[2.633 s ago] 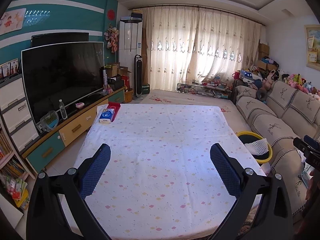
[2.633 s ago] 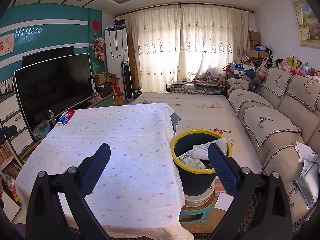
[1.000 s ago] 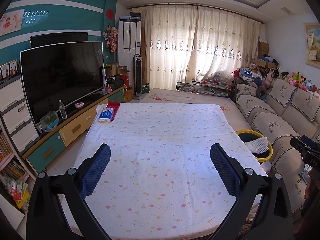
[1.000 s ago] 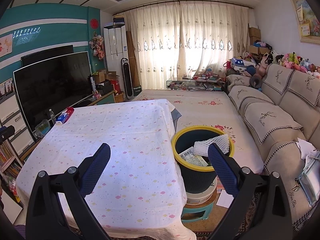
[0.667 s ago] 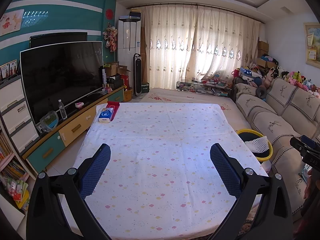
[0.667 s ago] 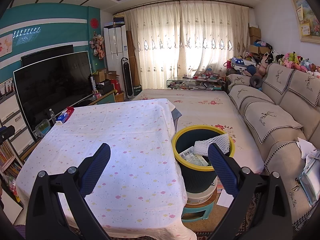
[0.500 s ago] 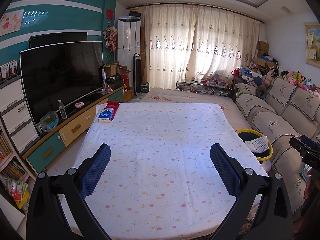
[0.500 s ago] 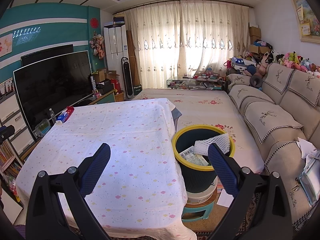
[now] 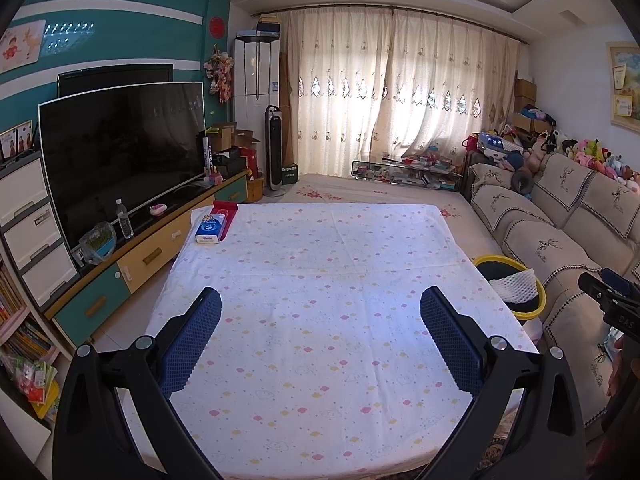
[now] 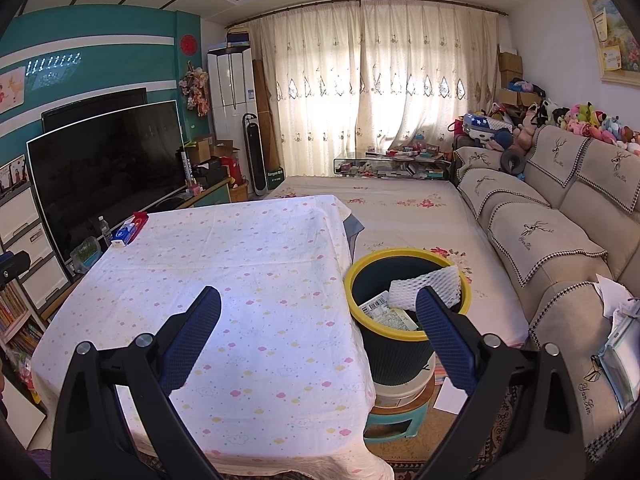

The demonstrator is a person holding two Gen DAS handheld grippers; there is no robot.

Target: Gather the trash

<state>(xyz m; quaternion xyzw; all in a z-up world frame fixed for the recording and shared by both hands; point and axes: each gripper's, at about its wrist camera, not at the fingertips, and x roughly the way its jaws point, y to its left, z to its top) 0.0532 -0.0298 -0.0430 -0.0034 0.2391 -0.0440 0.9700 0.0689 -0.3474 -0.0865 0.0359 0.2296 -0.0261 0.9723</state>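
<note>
Both grippers' fingers (image 9: 320, 316) (image 10: 318, 316) gape empty; only the right view shows paper (image 10: 386, 314) inside the bin (image 10: 400, 348).

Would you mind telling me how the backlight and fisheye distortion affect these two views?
Left wrist view: the curtains glow but keep their pattern, and the tablecloth stays sharp. Right wrist view: the curtains blow out; the ceiling and sofa bow near the edges.
</note>
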